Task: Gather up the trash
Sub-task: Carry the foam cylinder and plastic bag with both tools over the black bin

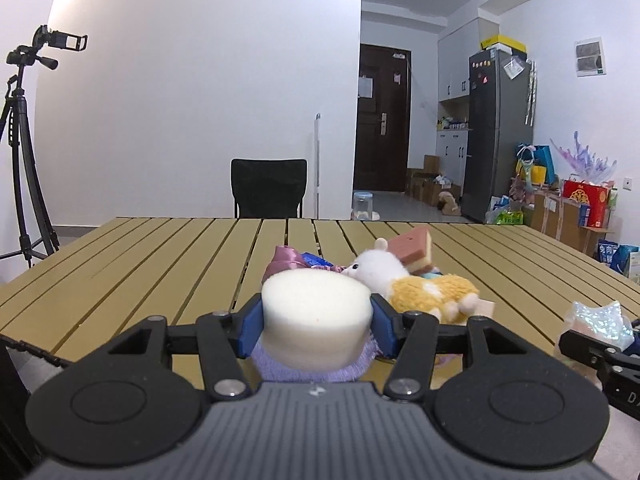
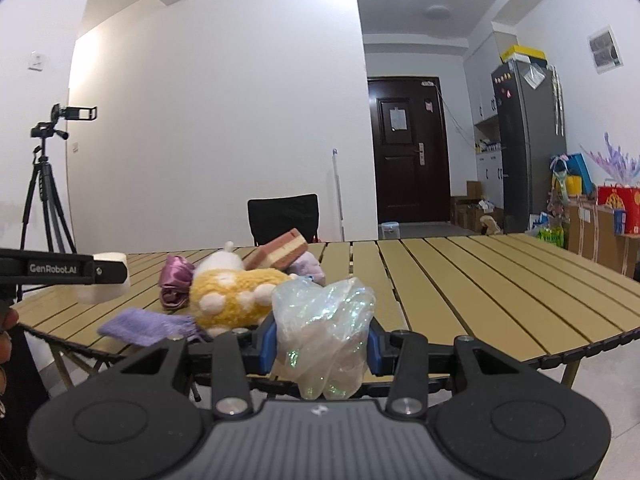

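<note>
Your left gripper (image 1: pixel 317 322) is clamped on a white foam block (image 1: pixel 316 316), its blue pads pressed against both sides, and it hangs above the near edge of the slatted table (image 1: pixel 160 264). Your right gripper (image 2: pixel 322 340) is closed on a crumpled shiny plastic bag (image 2: pixel 324 328), held just off the near edge of the table, where the rim runs away to 3 o'clock. From the left wrist, the bag (image 1: pixel 596 320) shows at 3 o'clock, apart from the block. Just beyond the block, at 12 to 1 o'clock, a pile crowds the slats: a plush toy (image 1: pixel 424 288), a layered sponge (image 1: pixel 412 250) leaning on it, a pink satin cloth (image 1: pixel 288 262), and a purple cloth (image 2: pixel 148 326) lying at the near edge beneath the block. From the right wrist, the tabletop from 1 to 3 o'clock is bare slats out to its far edge. A black chair (image 2: pixel 283 218) stands behind the far edge at 12 o'clock, and a tripod (image 1: pixel 20 152) stands off the table's left corner at 9 o'clock.
</note>
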`<state>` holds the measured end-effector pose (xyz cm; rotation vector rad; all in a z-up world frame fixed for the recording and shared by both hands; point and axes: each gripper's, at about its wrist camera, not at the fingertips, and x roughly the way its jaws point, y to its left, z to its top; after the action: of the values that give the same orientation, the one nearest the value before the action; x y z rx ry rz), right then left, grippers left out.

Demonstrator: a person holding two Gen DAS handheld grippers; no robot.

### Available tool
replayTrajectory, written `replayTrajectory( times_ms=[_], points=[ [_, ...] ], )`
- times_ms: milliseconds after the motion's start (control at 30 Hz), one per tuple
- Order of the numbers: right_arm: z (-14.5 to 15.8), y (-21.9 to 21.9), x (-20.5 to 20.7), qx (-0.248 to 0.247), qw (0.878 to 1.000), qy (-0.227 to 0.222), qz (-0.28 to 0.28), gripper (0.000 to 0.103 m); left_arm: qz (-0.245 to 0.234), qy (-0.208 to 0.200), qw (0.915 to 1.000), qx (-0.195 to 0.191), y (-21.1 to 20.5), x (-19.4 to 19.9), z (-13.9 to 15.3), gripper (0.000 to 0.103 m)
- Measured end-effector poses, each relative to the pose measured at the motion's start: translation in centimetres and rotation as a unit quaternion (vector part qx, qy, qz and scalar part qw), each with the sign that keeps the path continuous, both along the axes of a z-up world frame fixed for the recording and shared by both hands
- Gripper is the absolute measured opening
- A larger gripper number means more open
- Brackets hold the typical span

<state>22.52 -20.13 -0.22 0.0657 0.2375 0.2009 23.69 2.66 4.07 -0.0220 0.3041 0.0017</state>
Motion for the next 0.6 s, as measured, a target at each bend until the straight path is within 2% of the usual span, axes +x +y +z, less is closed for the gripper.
replayTrajectory(
  times_ms=[200, 600],
  points=[
    [-0.8, -0.3, -2.3, 0.009, 1.0, 0.021, 0.001, 0.041, -0.008, 0.018, 0.9996, -0.018, 0.0, -2.5, -1.2, 0.056],
    [-3.7, 0.0, -6.1, -0.004, 0.997, 0.079, 0.015, 0.041, -0.017, 0.066, 0.9976, -0.014, -0.3, -5.9, -4.5, 0.056]
  ],
)
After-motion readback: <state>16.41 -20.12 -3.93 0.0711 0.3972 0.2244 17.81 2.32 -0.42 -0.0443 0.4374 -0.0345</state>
